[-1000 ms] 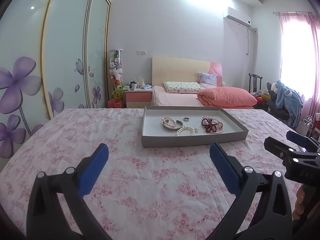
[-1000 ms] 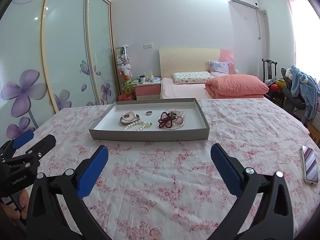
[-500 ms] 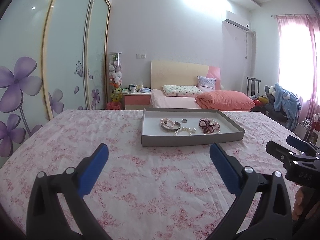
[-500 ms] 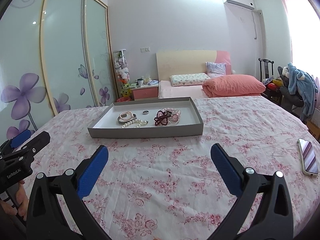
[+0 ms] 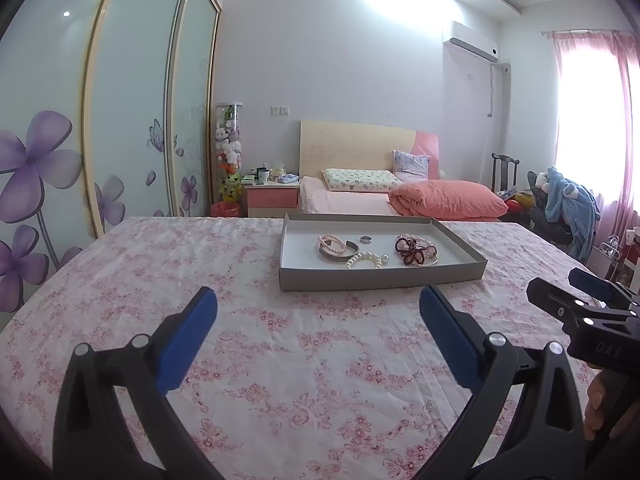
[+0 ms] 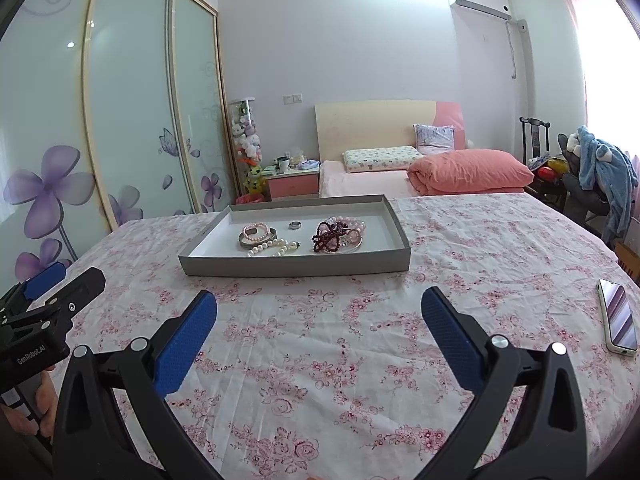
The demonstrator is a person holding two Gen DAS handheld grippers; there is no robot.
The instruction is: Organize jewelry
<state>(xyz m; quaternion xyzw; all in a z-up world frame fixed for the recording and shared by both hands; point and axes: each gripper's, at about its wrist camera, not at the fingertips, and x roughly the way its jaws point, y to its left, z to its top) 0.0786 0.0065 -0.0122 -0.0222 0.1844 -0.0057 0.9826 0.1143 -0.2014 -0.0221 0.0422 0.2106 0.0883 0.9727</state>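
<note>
Both hand-held grippers, left (image 5: 316, 312) and right (image 6: 318, 312), hover spread and empty. The shallow grey cardboard tray (image 6: 296, 266) of jewelry lies at twelve o'clock; approach low, pinching one loose piece at a time.

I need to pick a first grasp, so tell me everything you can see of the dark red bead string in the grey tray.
The dark red bead string is a strand of small, glossy round beads, bunched into loose overlapping loops rather than laid out. It lies flat on the white floor of the shallow grey cardboard tray, right of centre. It rests tangled against a pale pink bead bracelet and a thin silver bangle. Neither gripper touches it.
</note>
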